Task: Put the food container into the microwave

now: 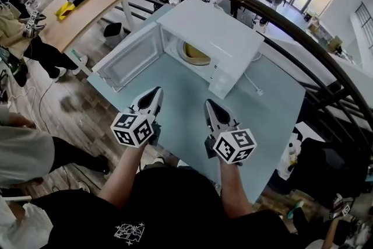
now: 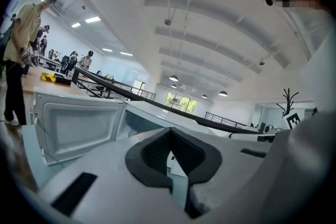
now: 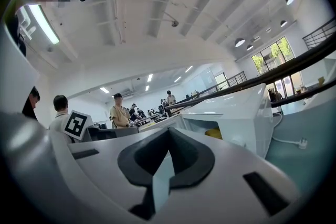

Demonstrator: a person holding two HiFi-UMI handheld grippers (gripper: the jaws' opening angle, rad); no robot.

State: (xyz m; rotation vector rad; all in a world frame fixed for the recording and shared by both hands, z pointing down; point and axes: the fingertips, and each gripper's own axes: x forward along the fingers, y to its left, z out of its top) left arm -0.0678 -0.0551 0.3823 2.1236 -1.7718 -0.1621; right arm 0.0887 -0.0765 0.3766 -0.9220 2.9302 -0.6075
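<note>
Your left gripper [image 1: 154, 93] has its jaws drawn together with nothing between them. In the left gripper view the dark pads [image 2: 152, 152] meet at the tip, leaving only a thin slit lower down. Your right gripper [image 1: 210, 104] is the same: jaws closed and empty, and in the right gripper view its pads [image 3: 186, 157] touch at the point.

In the head view both grippers sit side by side in the lower middle of the frame. They hang over the near part of the pale blue table [image 1: 274, 119], tips pointing up the frame toward the microwave [image 1: 215, 38].

The microwave stands in the centre of the frame, apart from both grippers. Its door [image 1: 131, 58] is swung wide open to the left. The left gripper view shows that door's inner face at mid-left [image 2: 79, 123].

The food container [image 1: 195, 54] sits inside the microwave's cavity, showing as a yellowish round shape through the opening. The right gripper view catches a yellow sliver of it [image 3: 214, 134] inside the white box.

A white plug and cord [image 1: 259, 92] lie on the table to the right of the microwave. A dark curved railing [image 1: 280, 14] runs behind it across the upper frame. A wooden desk [image 1: 76, 14] stands at the upper left.
</note>
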